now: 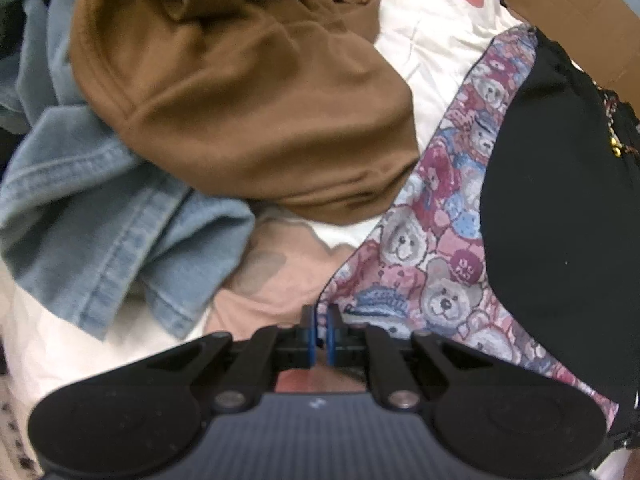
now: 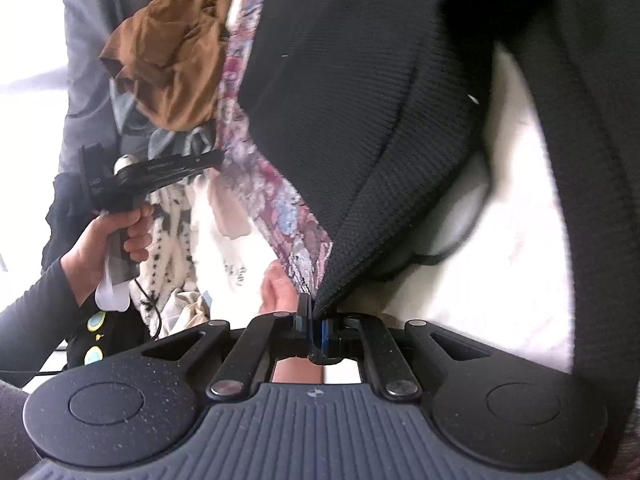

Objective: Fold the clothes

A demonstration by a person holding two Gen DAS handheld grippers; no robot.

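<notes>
Closest to me, the right gripper (image 2: 315, 330) is clamped on the ribbed hem of a black knit garment with a teddy-bear print lining (image 2: 360, 100), which rises stretched away from it. Across that lining's edge, the left gripper (image 1: 322, 330) pinches the same printed fabric (image 1: 436, 248), its blue pads pressed together on the cloth. A hand (image 2: 116, 240) in a dark sleeve grips that tool's handle. Beyond, a crumpled brown cotton garment (image 1: 240, 100) lies on a faded blue denim jacket (image 1: 100, 200), both on a white bedsheet (image 1: 424, 36). Farthest, a brown cardboard box (image 1: 576, 12) sits at the edge.
</notes>
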